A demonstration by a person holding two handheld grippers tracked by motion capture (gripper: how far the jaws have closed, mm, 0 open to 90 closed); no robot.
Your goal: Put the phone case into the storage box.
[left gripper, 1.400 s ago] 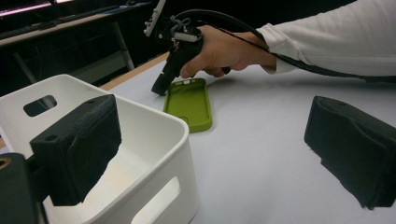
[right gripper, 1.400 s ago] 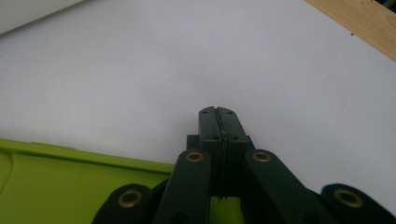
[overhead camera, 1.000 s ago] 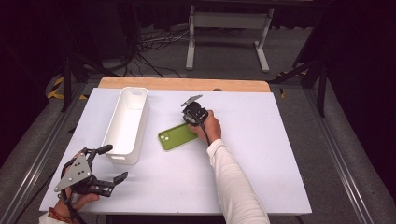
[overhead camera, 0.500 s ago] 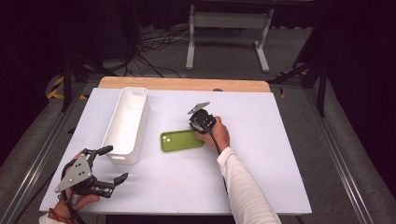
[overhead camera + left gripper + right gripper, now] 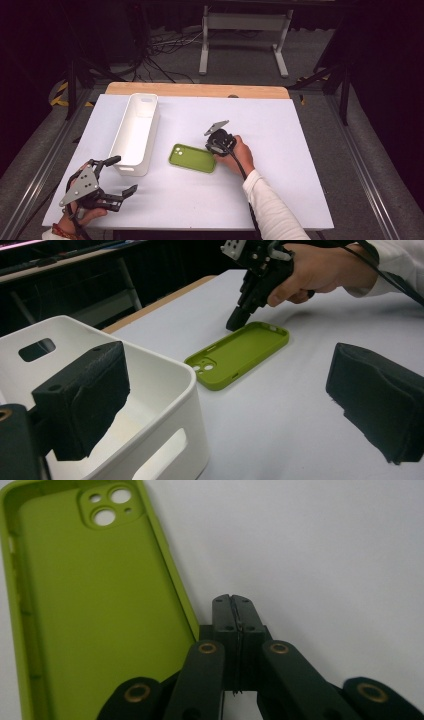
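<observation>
Swung flatter, green case (image 5: 192,158) lies beside closed right tongs (image 5: 214,145).

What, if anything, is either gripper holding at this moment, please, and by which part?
Nothing is held. The right gripper is shut on nothing beside the green silicone phone case's rim; the left gripper is open above the white table.

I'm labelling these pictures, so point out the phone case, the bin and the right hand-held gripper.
phone case (image 5: 192,158), high view, middle of its inside.
bin (image 5: 143,96), high view, far rim.
right hand-held gripper (image 5: 234,602), right gripper view, closed fingertips.
</observation>
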